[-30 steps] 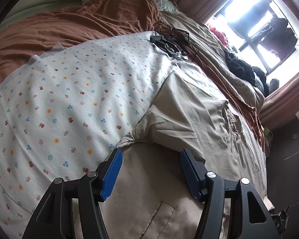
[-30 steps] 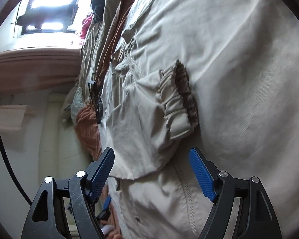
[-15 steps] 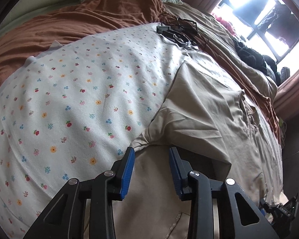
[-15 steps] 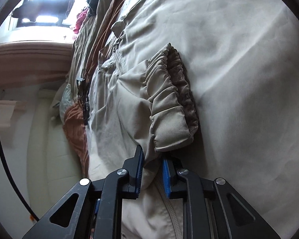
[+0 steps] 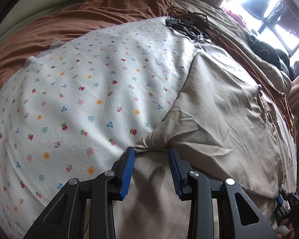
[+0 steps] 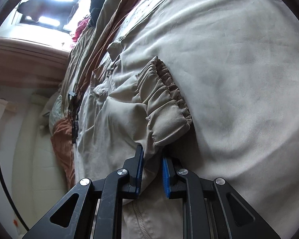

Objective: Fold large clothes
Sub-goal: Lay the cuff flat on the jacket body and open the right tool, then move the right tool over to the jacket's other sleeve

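The jacket [image 5: 219,123] is beige, thin and creased, spread flat on the bed over a white flowered sheet [image 5: 85,99], one sleeve folded in across its body. Its cuff [image 6: 165,103] is gathered with elastic into tight ruffles, and a zip seam runs down the front. The right gripper [image 6: 152,155] is clenched on the sleeve fabric just under the cuff. The left gripper [image 5: 151,153] pinches a bunched fold at the jacket's edge beside the sheet. A brown blanket [image 5: 109,6] and black cables [image 5: 191,25] lie beyond, near the window [image 5: 269,10]
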Demonstrator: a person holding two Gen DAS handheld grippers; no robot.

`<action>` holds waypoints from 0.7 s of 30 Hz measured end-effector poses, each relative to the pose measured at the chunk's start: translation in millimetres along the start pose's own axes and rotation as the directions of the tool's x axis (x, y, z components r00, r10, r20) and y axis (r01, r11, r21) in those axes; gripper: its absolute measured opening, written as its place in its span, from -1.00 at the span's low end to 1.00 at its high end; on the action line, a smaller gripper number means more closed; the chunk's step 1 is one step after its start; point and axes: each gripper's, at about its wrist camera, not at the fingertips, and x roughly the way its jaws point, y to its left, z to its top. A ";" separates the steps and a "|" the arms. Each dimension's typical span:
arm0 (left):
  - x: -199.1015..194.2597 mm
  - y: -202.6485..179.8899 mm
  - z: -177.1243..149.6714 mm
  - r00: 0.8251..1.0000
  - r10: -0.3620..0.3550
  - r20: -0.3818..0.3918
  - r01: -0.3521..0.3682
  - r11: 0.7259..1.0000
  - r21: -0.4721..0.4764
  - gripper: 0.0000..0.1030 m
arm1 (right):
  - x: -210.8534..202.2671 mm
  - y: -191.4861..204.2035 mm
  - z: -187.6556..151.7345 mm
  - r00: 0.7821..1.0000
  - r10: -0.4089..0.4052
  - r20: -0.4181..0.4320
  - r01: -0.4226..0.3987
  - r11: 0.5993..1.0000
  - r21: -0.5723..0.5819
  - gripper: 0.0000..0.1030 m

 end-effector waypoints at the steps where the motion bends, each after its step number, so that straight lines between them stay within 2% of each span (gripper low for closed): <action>1: 0.4 -0.4 -0.1 1.000 0.004 0.000 -0.004 1.000 0.001 -0.28 | -1.7 0.5 -0.2 1.000 -0.005 0.002 0.005 1.000 -0.003 -0.64; 7: -0.1 0.2 0.2 1.000 -0.004 0.003 0.005 1.000 -0.026 -0.28 | -18.1 -6.0 -1.0 1.000 -0.008 0.003 0.008 1.000 0.017 -0.60; 10: -2.1 -0.8 1.2 1.000 -0.015 -0.022 0.014 0.999 -0.045 -0.23 | -28.6 -7.9 -0.1 1.000 -0.027 0.007 0.027 0.999 0.017 -0.26; 13: -10.8 -3.6 -0.8 0.999 -0.045 -0.026 0.043 0.997 -0.056 -0.03 | -45.3 -7.5 0.6 0.999 -0.022 0.024 0.022 1.000 0.011 -0.06; 14: -15.6 -4.4 -1.5 0.998 -0.051 -0.023 0.050 0.997 -0.063 0.10 | -50.5 -7.4 1.1 0.999 -0.020 0.030 0.020 1.000 0.005 0.03; 18: -39.2 -7.4 -0.7 0.996 -0.086 0.016 0.087 0.992 -0.089 0.49 | -71.2 -6.7 1.7 0.998 -0.026 0.058 0.027 0.999 -0.023 0.13; 21: -54.9 -6.2 2.7 0.991 -0.130 0.022 0.132 0.986 -0.102 0.53 | -85.5 -3.3 3.1 0.997 -0.037 0.063 0.041 0.998 -0.055 0.15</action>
